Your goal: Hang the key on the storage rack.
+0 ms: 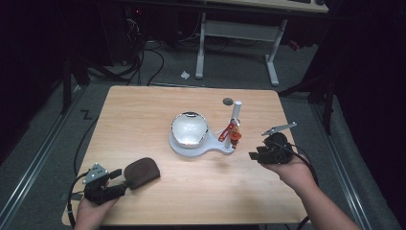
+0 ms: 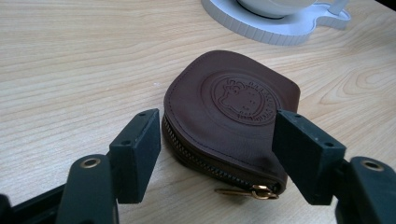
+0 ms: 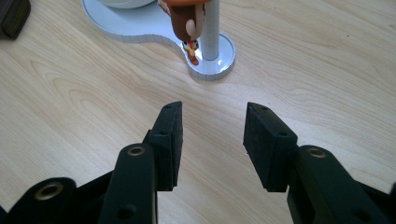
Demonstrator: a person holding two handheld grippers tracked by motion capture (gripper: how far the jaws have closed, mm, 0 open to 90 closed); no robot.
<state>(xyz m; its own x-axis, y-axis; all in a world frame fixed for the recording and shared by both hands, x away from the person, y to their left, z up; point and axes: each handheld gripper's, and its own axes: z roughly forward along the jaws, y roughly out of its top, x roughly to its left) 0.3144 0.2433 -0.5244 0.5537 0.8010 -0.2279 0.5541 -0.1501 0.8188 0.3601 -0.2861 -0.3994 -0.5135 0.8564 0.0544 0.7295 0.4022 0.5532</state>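
Toward the lower left of the high view, we find the brown leather pouch (image 1: 141, 172) lying flat on the table (image 1: 143, 110), just ahead of the left gripper (image 1: 116, 174). From the left gripper view, the pouch (image 2: 229, 112) sits between the two spread jaws, which flank it without pressing; we see a gap on the left side and cannot tell whether the right pad brushes the leather. We judge the pouch light and soft, with a slightly grippy leather skin, so it should give under pressure rather than slip. Its stiffest part looks to be the zipped edge (image 2: 205, 161), and the brass pull (image 2: 261, 191) at the lower middle of that view is small and fiddly. We would take hold across the flat body near the seam.

At the right of the high view, the right gripper (image 1: 254, 154) hangs near the white stand (image 1: 191, 146); its jaws are apart, with only bare wood between them.
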